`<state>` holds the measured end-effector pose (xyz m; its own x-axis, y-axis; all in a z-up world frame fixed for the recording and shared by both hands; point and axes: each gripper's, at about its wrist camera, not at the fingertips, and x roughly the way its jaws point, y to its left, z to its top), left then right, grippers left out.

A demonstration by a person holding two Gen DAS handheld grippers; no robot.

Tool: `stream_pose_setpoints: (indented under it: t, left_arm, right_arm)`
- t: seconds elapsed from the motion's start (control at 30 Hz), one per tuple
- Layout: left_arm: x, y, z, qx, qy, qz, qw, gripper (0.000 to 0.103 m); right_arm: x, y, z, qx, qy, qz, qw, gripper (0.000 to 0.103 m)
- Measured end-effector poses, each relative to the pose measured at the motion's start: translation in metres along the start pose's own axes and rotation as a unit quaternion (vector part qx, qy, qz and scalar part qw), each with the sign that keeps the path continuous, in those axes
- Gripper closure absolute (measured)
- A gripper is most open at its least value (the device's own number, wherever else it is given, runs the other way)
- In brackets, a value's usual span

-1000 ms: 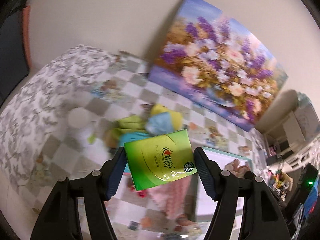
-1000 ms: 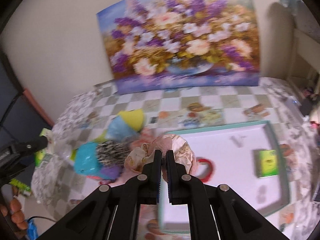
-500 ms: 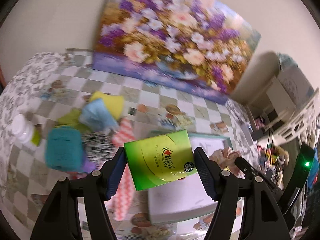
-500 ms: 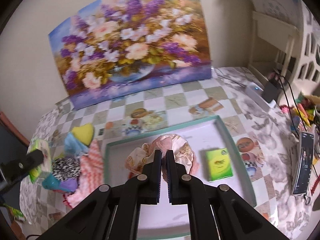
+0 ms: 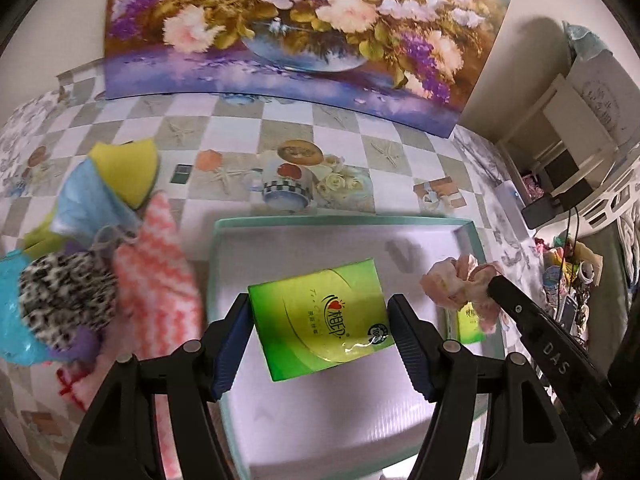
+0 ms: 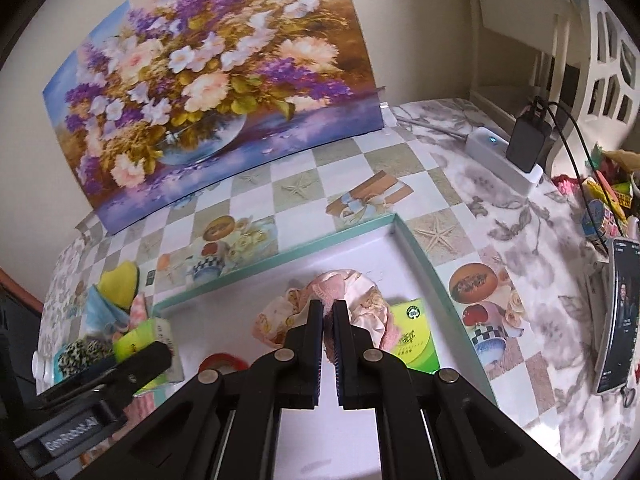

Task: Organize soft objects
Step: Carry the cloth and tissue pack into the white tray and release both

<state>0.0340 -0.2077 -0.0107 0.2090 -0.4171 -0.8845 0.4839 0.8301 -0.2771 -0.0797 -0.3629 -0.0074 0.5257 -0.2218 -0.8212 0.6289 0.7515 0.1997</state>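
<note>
- The green tissue pack (image 5: 320, 320) is clamped between the two fingers of the left gripper (image 5: 320, 334), pads pressed on its short sides; it hangs over the white floor of the teal-rimmed tray (image 5: 340, 222), not yet set down.
- The pink frilly scrunchie (image 6: 340, 300) is pinched in the nearly closed right gripper (image 6: 328, 320), bunched around the fingertips, over the tray's far right part; from the left wrist view it shows at about 3 o'clock of the held pack.
- A second green tissue pack (image 6: 414, 336) already lies flat in the tray, at 3 o'clock of the scrunchie and partly under it; a red ring (image 6: 222, 360) also lies on the tray floor at 8 o'clock of the right gripper.
- So, as I judge it: one pack is placed, and two more items are in transit above the tray and wait for release.
- Still outside, at 9 o'clock of the tray on the checked tablecloth (image 5: 280, 128): the pink zigzag cloth (image 5: 156, 276), the leopard-print pouch (image 5: 68, 296), the turquoise sponge (image 5: 10, 320), a pale blue cloth (image 5: 88, 204) and a yellow sponge (image 5: 128, 168), all heaped and touching.
- That pile looks like the bulk of the work left.
- The flower painting (image 5: 288, 28) leans at 12 o'clock; a phone (image 6: 618, 316) lies at the table's right edge, clear of the tray.
</note>
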Motion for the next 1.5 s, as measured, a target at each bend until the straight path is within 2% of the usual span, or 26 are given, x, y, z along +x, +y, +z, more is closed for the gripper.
stream_pose_setpoints:
  t: [0.37,0.57,0.73,0.87,1.03,1.1,1.17,1.2,1.27,1.37,1.5]
  left_arm:
    - [0.035,-0.026,0.014,0.030,-0.005,-0.028,0.9991,0.033]
    - [0.049,-0.021,0.016,0.026,0.004,-0.029,0.9992,0.033]
    - [0.053,-0.020,0.015,0.026,0.018,-0.021,0.9993,0.033]
    - [0.049,-0.020,0.016,0.024,0.023,-0.014,0.9993,0.032]
    - [0.031,-0.020,0.022,0.020,0.015,-0.017,0.9995,0.016]
    - [0.022,-0.020,0.025,0.022,0.008,-0.012,0.9997,0.013]
    - [0.014,-0.017,0.027,0.017,0.006,0.000,0.9998,0.010]
    - [0.011,-0.015,0.028,0.014,0.005,0.004,0.9999,0.010]
    - [0.004,-0.011,0.030,0.008,0.003,0.011,0.9999,0.009]
    - [-0.006,-0.003,0.034,-0.002,-0.004,0.022,0.9998,0.008]
    - [-0.015,0.009,0.036,-0.018,-0.012,0.032,0.9992,0.004]
  right_arm:
    - [0.021,-0.014,0.012,0.010,0.005,-0.026,1.000,0.097]
    - [0.029,-0.018,0.012,0.011,0.012,-0.034,0.999,0.097]
    - [0.045,-0.019,0.004,0.008,0.041,-0.041,0.998,0.096]
    - [0.039,-0.018,0.006,0.004,0.036,-0.043,0.998,0.094]
    - [0.031,-0.014,0.012,-0.006,0.045,-0.055,0.997,0.093]
    - [0.025,-0.012,0.015,-0.012,0.047,-0.061,0.997,0.082]
    - [0.018,-0.009,0.018,-0.016,0.045,-0.068,0.997,0.059]
    - [0.012,-0.007,0.020,-0.018,0.043,-0.072,0.996,0.054]
    - [0.005,-0.006,0.023,-0.021,0.041,-0.076,0.996,0.050]
    - [-0.007,-0.001,0.026,-0.032,0.039,-0.081,0.995,0.033]
    - [-0.017,0.007,0.028,-0.051,0.040,-0.091,0.994,0.014]
